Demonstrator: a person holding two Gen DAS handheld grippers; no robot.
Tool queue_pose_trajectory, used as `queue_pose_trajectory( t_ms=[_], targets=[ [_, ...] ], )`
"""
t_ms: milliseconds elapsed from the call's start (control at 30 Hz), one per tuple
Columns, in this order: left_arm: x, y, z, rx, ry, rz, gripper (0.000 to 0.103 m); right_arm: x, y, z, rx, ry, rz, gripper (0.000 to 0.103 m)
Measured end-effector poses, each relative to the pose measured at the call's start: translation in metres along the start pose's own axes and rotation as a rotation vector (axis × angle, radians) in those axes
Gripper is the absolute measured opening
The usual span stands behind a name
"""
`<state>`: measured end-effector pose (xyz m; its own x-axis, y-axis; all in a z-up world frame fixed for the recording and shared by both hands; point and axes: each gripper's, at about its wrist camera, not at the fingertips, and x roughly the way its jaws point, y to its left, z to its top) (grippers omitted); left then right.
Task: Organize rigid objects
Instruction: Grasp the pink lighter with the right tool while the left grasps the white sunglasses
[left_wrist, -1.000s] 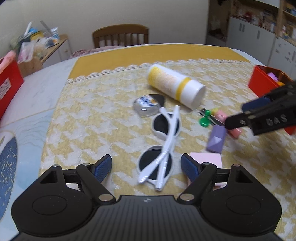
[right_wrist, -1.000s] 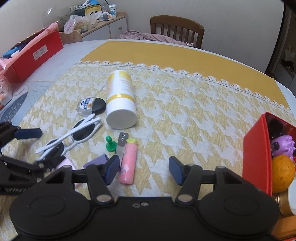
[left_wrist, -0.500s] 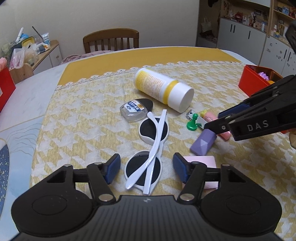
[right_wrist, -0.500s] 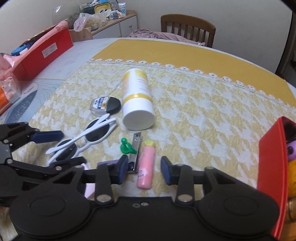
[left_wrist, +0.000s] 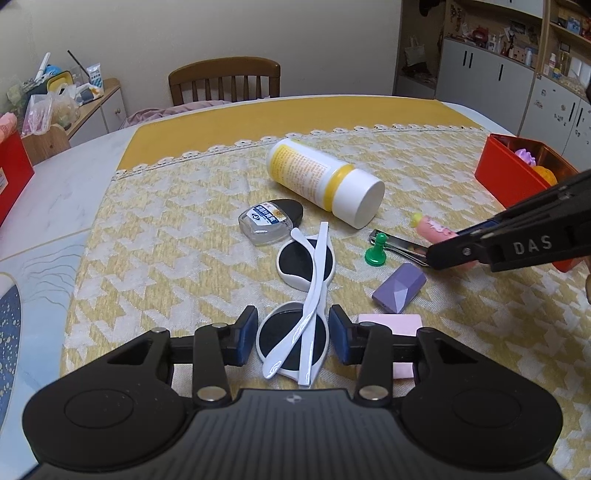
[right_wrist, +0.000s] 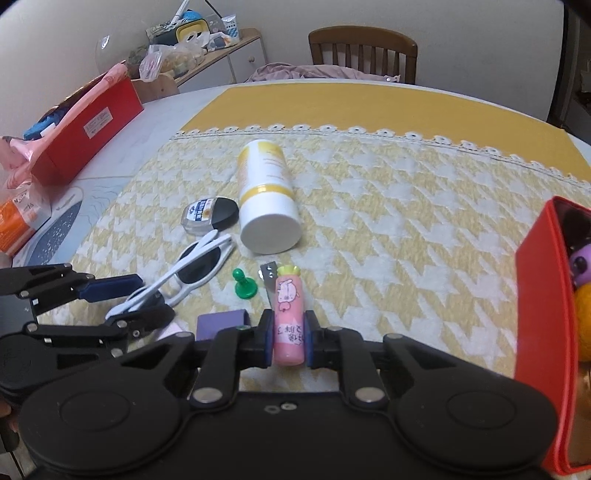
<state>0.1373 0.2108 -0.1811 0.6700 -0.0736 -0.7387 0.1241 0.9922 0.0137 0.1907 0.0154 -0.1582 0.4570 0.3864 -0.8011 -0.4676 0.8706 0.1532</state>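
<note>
Right gripper (right_wrist: 289, 341) is clamping the smooth pink cylindrical tube (right_wrist: 288, 317); left gripper (left_wrist: 293, 339) is closing around glossy white round-lensed sunglasses (left_wrist: 301, 306), pads apart.

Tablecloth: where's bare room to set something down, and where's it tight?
Free: the houndstooth tablecloth between the white bottle and the red bin, and the plain yellow band beyond the lace trim. Crowded: the patch nearest both grippers, where sunglasses, green pawn, nail clipper, purple block and pink tube lie close together.
</note>
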Motion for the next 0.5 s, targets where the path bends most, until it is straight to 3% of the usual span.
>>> queue_pose_trajectory(
  t_ms=[500],
  targets=[
    [-0.025, 0.004, 0.008, -0.066, -0.003, 0.029, 0.040, -0.049, -0.012, -0.021, 0.028, -0.050, -0.021, 0.014]
  ],
)
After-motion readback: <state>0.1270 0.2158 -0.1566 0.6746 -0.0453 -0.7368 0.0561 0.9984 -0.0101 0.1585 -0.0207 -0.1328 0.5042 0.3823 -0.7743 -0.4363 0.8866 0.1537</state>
